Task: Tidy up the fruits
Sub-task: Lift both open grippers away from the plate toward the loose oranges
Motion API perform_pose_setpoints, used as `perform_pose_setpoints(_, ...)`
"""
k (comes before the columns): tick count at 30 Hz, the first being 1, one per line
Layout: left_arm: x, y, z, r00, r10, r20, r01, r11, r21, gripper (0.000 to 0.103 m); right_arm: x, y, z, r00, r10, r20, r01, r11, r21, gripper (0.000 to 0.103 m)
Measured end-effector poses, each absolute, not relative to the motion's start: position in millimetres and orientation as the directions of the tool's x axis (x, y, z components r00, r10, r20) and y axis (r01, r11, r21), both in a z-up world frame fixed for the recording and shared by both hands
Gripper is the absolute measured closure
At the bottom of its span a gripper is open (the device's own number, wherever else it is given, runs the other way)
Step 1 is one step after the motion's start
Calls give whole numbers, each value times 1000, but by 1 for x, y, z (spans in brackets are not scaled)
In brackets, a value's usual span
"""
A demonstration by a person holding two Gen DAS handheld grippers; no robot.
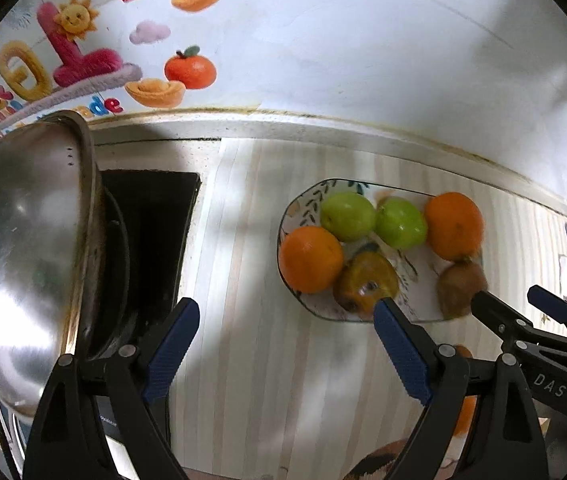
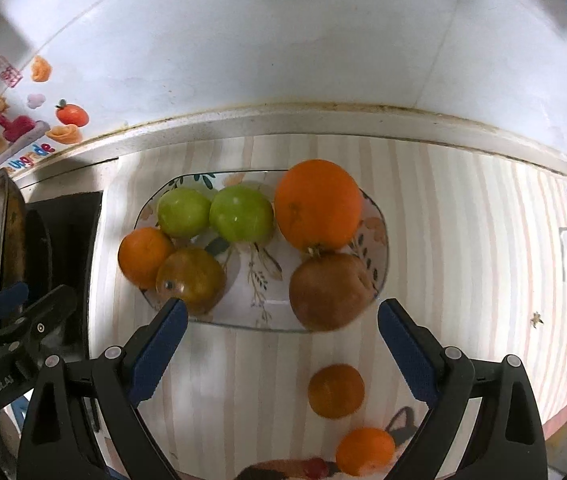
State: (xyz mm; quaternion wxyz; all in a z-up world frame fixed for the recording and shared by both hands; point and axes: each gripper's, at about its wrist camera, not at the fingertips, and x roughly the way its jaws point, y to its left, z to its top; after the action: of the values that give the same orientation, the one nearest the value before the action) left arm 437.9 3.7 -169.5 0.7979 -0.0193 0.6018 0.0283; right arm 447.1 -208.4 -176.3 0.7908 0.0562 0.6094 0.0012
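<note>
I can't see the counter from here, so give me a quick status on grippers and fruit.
Left gripper and right gripper open, empty. Six fruits on plate; two oranges off it. Nothing blocking.

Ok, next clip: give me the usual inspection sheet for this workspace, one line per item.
Surface: striped counter, lit unevenly.
Job's things: patterned plate holds six fruits: two green apples, a large orange, a small orange, a brown-green fruit, a brown fruit. Two small oranges lie off the plate, nearer the camera.
Clutter: steel wok over a dark stove.
Grippers: left gripper and right gripper both open, holding nothing.
Cables: nothing seen.
Surroundings: white wall with cartoon stickers.
</note>
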Motion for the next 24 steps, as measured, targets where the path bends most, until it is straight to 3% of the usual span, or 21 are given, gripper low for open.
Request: perform_pose_setpoints(24, 310, -16, -60, 518, -20, -855, 32, 999, -4, 14, 293, -207, -46, 503, 78, -861, 33, 993, 109, 5)
